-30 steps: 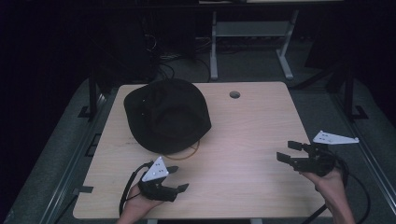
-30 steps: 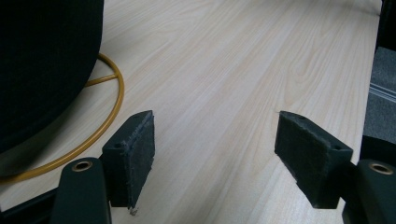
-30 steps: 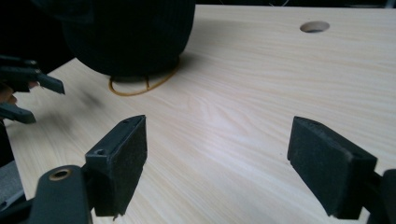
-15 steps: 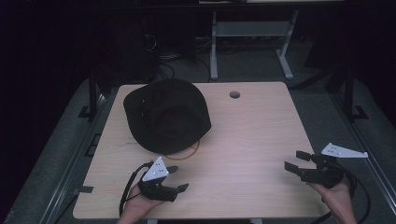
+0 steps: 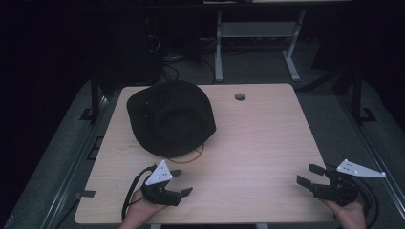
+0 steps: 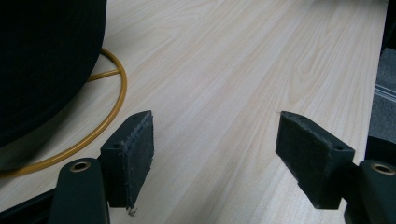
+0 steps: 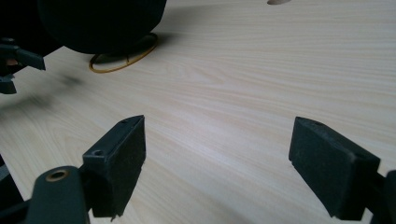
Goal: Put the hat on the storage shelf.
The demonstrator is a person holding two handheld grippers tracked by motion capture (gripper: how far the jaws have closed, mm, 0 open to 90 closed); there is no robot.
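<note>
A black brimmed hat (image 5: pixel 171 117) lies on the left half of the wooden table (image 5: pixel 258 138), over a yellow ring (image 5: pixel 193 156) whose front arc pokes out from under it. The hat (image 6: pixel 42 60) and ring (image 6: pixel 109 112) fill the left of the left gripper view; in the right gripper view the hat (image 7: pixel 100 21) and ring (image 7: pixel 123 58) sit far off. My left gripper (image 5: pixel 180 182) rests open near the front edge, just below the hat. My right gripper (image 5: pixel 309 174) stands open at the front right corner. Both hold nothing.
A round cable hole (image 5: pixel 239 97) is in the table's back middle. A grey stand (image 5: pixel 255 36) and cables lie on the dark floor behind. Bare wood stretches between the two grippers.
My right gripper has drawn back toward the front right corner of the table. The left gripper and the hat have stayed put.
</note>
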